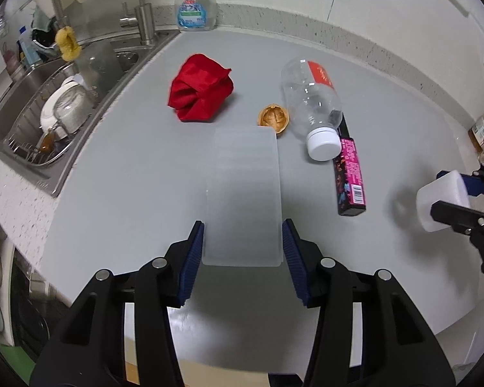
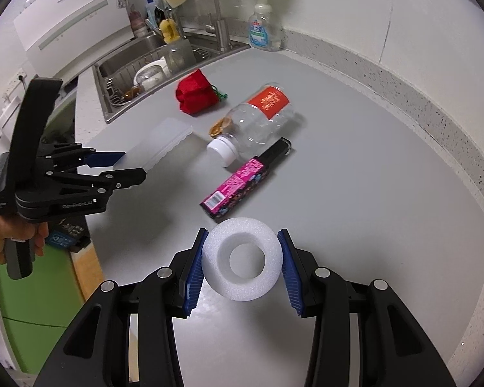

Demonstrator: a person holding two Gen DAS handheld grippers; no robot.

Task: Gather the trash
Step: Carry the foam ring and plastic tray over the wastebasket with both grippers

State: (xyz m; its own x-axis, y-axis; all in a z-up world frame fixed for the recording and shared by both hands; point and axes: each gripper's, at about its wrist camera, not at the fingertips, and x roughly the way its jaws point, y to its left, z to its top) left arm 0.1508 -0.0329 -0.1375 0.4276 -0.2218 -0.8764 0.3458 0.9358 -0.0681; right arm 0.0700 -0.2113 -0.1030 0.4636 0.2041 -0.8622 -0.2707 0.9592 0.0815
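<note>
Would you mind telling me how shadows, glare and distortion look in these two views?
Left wrist: the counter edge bows from fisheye distortion, dark vignette at the corners, soft shadow under the foam ring. Right wrist: the same curvature, mild sheen on the counter near the right gripper; everything is reasonably sharp.

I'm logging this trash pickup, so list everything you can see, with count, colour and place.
Plastic box: one, translucent white, held by the left gripper above the counter.
Foam ring: one, white, between the right gripper's pads.
Plastic bottle: one, clear, red label, white cap, lying on the counter.
Carton: one, pink and black, by the bottle cap.
Walnut shell: one, brown, left of the bottle.
Cloth: one, red, bunched near the sink.
Soap dispenser: one, clear, at the back wall.
Sink: one, steel, dishes inside.
Counter: one, grey.
Left hand-held gripper: black, blue pads.
Right hand-held gripper: black, blue pads.
</note>
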